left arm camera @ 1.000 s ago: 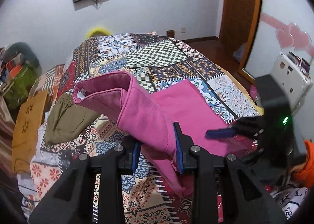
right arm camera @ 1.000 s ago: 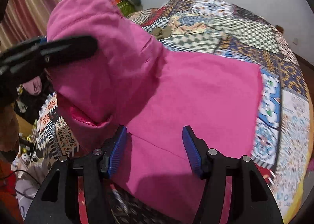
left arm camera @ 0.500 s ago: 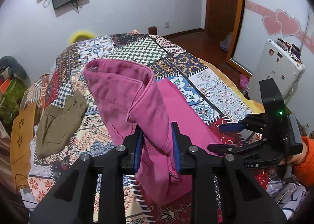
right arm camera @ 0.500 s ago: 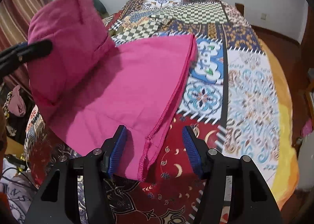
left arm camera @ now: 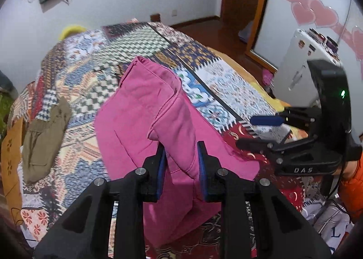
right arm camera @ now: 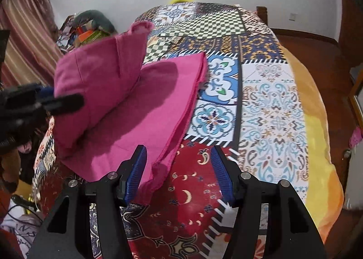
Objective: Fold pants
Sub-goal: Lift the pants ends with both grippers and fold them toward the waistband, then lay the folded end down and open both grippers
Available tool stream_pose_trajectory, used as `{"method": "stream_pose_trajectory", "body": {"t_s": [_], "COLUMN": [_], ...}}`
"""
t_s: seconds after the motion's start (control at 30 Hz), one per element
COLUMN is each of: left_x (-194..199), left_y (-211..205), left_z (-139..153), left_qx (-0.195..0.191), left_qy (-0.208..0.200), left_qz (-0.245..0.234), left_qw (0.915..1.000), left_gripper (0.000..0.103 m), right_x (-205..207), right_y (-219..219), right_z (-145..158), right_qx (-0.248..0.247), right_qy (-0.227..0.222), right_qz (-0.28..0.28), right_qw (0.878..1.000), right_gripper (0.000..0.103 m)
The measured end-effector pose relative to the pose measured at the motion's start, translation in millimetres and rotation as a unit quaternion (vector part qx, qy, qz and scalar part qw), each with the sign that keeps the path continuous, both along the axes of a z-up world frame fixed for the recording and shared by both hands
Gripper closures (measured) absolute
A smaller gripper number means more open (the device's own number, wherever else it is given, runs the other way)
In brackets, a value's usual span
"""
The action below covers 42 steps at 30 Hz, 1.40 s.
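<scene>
The left gripper (left arm camera: 180,163) clamped its narrow jaws on a raised fold of the pink pants (left arm camera: 145,120), hiding the layers beneath on the patchwork bed (left arm camera: 229,91). The right gripper (right arm camera: 178,172) hovered with jaws wide, empty, over the pants' near hem, its far finger blurred.

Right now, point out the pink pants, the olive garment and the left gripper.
pink pants (left arm camera: 140,109), left wrist view, raised folded part.
olive garment (left arm camera: 43,138), left wrist view, its middle.
left gripper (left arm camera: 181,163), left wrist view, between its fingertips, on pinched cloth.

Open bed to my right

Bare quilt (right arm camera: 272,104) right of the pants (right arm camera: 145,109); olive garment (left arm camera: 43,138) and my left tongs (right arm camera: 45,102) crowd the left.
</scene>
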<state>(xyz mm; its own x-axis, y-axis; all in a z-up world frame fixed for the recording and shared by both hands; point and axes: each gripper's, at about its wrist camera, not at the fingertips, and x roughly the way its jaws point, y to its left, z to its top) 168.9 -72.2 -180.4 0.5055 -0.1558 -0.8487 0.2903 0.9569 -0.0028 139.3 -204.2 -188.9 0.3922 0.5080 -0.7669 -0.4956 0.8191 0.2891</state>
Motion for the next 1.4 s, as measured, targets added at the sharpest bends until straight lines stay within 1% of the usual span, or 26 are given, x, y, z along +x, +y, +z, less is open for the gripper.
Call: {"method": "stream_pose_trajectory", "body": {"t_s": [0.1,0.13,0.2,0.23,0.3,0.33,0.37,0.47,0.6,0.7,0.73,0.83,0.87,0.97,1.03,1.13,1.23,1.37,1.4], "left_x": [5,6,9,9,11,10,8,1,-4,-7,-7,-7,-8,-13,-16,-20,-24,-29,-30], "left_y": [-7,-8,-10,-10,-9,-10,-11,-16,-12,-4,-1,15,23,44,59,78,85,78,74], "left_z": [-11,-13,-18,-20,-24,-25,-25,-19,-4,9,12,17,15,5,-5,-20,-32,-40,-40], "left_qx": [-0.002,-0.005,-0.014,-0.024,-0.056,-0.064,-0.065,-0.053,-0.068,-0.069,-0.065,-0.037,-0.026,-0.004,0.002,-0.001,-0.015,-0.037,-0.034], "left_qy": [0.03,0.035,0.048,0.057,0.084,0.09,0.089,0.073,0.06,0.037,0.03,0.009,0.007,0.011,0.02,0.038,0.048,0.051,0.047], "left_qz": [-0.01,-0.01,-0.011,-0.011,-0.016,-0.017,-0.019,-0.024,-0.023,-0.014,-0.01,0.013,0.024,0.048,0.066,0.083,0.09,0.086,0.082], "left_qw": [0.9995,0.9993,0.9987,0.998,0.9948,0.9938,0.9937,0.9957,0.9956,0.9968,0.9974,0.9992,0.9993,0.9988,0.9976,0.9959,0.9946,0.9942,0.9949], "left_gripper": [0.076,0.075,0.07,0.069,0.066,0.066,0.066,0.066,0.066,0.065,0.064,0.056,0.054,0.053,0.053,0.052,0.049,0.049,0.049], "right_x": [0,1,0,0,-1,-1,-2,0,-1,-2,-3,-6,-8,-12,-15,-17,-19,-21,-21], "right_y": [-5,-6,-8,-10,-12,-12,-13,-15,-15,-14,-14,-10,-8,-3,0,6,14,26,28], "right_z": [3,5,7,9,11,11,12,15,18,21,23,24,24,22,20,21,27,34,34], "right_qx": [0.002,0.003,0.004,0.004,0.004,0.004,0.004,0.004,0.003,0.003,0.003,0.0,-0.001,-0.005,-0.007,-0.007,-0.006,-0.006,-0.007], "right_qy": [-0.003,-0.005,-0.008,-0.011,-0.015,-0.016,-0.017,-0.02,-0.024,-0.027,-0.028,-0.028,-0.029,-0.025,-0.02,-0.018,-0.027,-0.038,-0.039], "right_qz": [-0.007,-0.009,-0.012,-0.014,-0.016,-0.017,-0.017,-0.019,-0.022,-0.021,-0.021,-0.015,-0.012,-0.005,0.0,0.005,0.011,0.02,0.022], "right_qw": [1.0,1.0,1.0,1.0,1.0,1.0,1.0,1.0,0.999,0.999,0.999,0.999,1.0,1.0,1.0,1.0,1.0,0.999,0.999], "right_gripper": [0.048,0.048,0.048,0.048,0.048,0.048,0.048,0.048,0.048,0.048,0.048,0.048,0.048,0.048,0.048,0.048,0.048,0.047,0.047]}}
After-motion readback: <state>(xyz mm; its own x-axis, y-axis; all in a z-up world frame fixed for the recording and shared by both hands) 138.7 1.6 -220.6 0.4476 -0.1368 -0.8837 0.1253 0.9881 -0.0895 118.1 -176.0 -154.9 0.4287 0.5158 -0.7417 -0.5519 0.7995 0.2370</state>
